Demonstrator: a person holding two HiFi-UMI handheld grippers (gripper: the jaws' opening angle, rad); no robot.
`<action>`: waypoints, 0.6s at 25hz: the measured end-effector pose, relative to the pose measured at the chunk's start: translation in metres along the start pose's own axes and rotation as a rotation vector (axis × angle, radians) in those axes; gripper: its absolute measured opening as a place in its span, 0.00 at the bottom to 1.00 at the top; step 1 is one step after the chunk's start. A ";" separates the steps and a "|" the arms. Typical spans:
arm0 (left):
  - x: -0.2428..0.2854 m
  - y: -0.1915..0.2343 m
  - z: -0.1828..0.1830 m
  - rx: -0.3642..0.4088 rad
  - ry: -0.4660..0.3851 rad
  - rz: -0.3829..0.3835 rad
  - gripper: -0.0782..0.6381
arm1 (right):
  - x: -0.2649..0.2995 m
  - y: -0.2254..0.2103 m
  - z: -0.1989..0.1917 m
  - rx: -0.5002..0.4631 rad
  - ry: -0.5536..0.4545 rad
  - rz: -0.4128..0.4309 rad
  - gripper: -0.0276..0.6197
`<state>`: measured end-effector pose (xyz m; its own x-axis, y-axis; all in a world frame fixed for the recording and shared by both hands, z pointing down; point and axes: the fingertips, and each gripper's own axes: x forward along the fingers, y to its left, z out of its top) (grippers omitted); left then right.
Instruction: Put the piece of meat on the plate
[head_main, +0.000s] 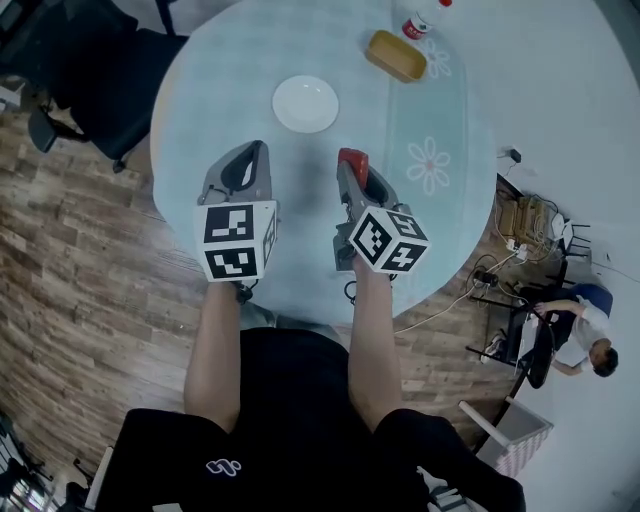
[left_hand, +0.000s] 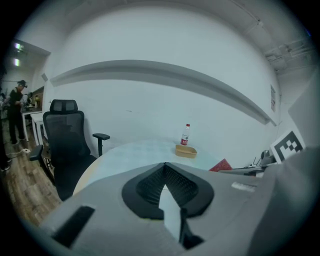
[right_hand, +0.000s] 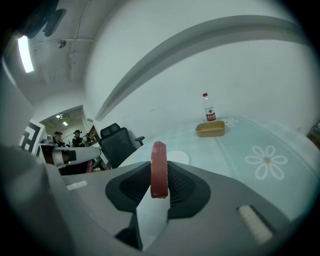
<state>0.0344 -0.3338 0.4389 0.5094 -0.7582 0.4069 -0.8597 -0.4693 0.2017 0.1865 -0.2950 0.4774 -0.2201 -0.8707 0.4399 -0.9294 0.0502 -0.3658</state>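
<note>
1. The piece of meat (right_hand: 159, 170) is a flat, dark red slab with a slightly paler rim. It's standing upright and edge-on, pinched between the jaws of the right gripper (right_hand: 159, 176). The top half pokes up past the jaw tips and the bottom edge sits down in the gap. From the head view it's the red bit (head_main: 352, 160) right at the tips.
2. The plate (head_main: 305, 104) is small, round and plain white, lying flat, face up. It sits out ahead of the right jaws and a touch to their left, also ahead of the left gripper (head_main: 250, 150) and to its right, apart from both. In the right gripper view it peeks out (right_hand: 180, 158) just behind the meat.
</note>
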 end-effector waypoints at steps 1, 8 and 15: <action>0.000 0.009 0.000 -0.005 0.002 0.012 0.11 | 0.009 0.004 -0.006 0.003 0.017 0.010 0.20; 0.009 0.058 -0.007 -0.058 0.030 0.080 0.11 | 0.072 0.027 -0.048 -0.097 0.193 0.078 0.20; 0.017 0.092 -0.006 -0.057 0.015 0.107 0.11 | 0.146 0.015 -0.044 -0.156 0.294 0.101 0.20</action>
<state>-0.0360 -0.3877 0.4696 0.4140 -0.7958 0.4419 -0.9103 -0.3588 0.2066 0.1276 -0.3997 0.5716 -0.3678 -0.6803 0.6339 -0.9277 0.2223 -0.2998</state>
